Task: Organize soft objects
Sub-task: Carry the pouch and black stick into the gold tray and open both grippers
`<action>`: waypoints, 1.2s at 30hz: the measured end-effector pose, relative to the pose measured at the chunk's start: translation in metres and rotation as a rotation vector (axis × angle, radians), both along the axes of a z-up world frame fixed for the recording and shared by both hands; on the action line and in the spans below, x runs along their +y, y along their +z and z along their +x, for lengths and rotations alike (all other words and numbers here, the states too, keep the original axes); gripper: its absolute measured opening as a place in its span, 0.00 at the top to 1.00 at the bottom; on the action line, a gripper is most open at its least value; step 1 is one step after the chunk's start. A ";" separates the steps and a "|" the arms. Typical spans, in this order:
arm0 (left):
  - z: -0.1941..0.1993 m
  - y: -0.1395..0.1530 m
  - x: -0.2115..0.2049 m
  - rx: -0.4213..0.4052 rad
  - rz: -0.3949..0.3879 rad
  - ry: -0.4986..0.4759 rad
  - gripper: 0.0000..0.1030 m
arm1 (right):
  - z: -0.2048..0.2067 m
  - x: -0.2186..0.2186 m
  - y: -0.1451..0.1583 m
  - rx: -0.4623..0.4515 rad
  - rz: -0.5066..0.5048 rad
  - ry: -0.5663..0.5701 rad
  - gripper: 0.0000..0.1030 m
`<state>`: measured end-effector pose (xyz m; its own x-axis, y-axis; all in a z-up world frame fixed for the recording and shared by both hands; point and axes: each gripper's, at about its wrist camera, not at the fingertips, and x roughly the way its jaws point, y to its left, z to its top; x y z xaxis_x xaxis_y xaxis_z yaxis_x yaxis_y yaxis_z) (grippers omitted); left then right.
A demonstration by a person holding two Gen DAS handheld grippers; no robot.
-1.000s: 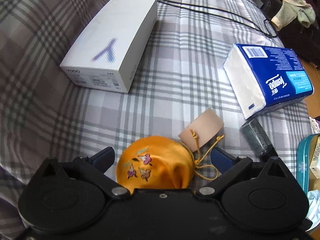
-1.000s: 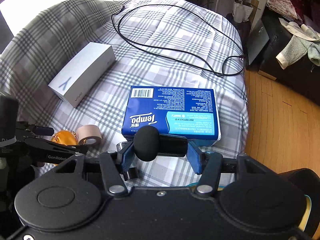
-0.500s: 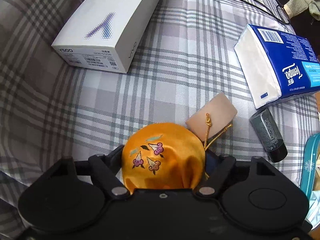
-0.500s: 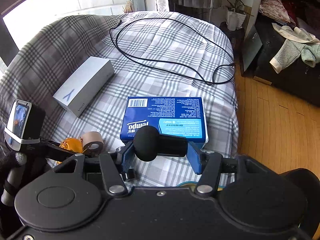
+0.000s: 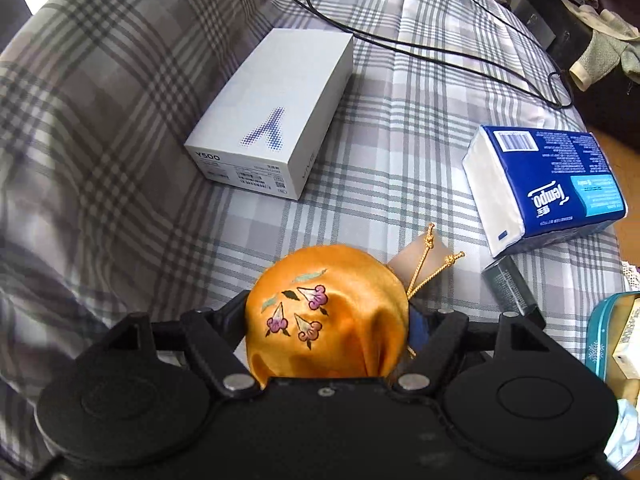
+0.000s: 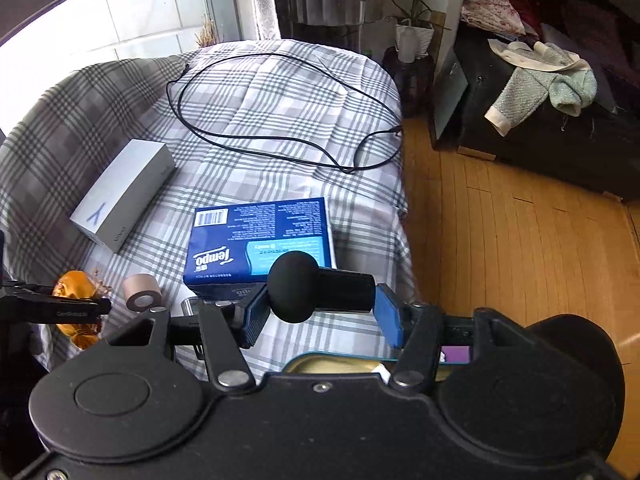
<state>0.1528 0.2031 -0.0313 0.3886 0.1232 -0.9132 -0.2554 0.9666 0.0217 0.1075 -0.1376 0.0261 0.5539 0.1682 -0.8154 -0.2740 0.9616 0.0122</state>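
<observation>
Left wrist view: glossy orange flower-embroidered pouch (image 5: 328,308), gold-corded, clamped between left gripper (image 5: 332,320) fingers.

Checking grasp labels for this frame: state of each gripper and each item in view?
left gripper: jaws just closed, shut on the orange pouch
orange pouch: gripped, squeezed, drawstring loose
right gripper: shut on the black microphone
black microphone: held crosswise, foam head to the left
tissue pack: lying flat, sealed
white box: closed, flat
tape roll: on its side
black cable: looped, loose
teal tin: open
</observation>
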 end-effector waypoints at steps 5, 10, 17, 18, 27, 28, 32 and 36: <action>-0.011 0.035 -0.032 -0.055 0.076 -0.033 0.29 | -0.002 -0.025 -0.001 0.033 -0.036 -0.062 0.47; -0.021 0.078 -0.084 -0.117 0.087 -0.128 0.29 | -0.005 -0.059 -0.004 0.078 -0.069 -0.152 0.47; -0.034 0.095 -0.181 -0.132 0.039 -0.305 0.28 | -0.017 -0.111 -0.010 0.113 -0.088 -0.260 0.47; -0.036 0.093 -0.196 -0.128 0.026 -0.326 0.28 | -0.019 -0.118 -0.012 0.118 -0.090 -0.274 0.47; -0.047 0.059 -0.306 -0.068 -0.027 -0.455 0.28 | -0.044 -0.171 -0.024 0.151 -0.072 -0.351 0.47; -0.047 0.055 -0.314 -0.064 -0.025 -0.462 0.28 | -0.047 -0.176 -0.025 0.152 -0.070 -0.358 0.47; -0.044 0.045 -0.337 -0.049 -0.028 -0.483 0.28 | -0.054 -0.193 -0.031 0.161 -0.067 -0.384 0.47; -0.041 0.033 -0.349 -0.029 -0.028 -0.492 0.22 | -0.057 -0.204 -0.037 0.175 -0.060 -0.396 0.47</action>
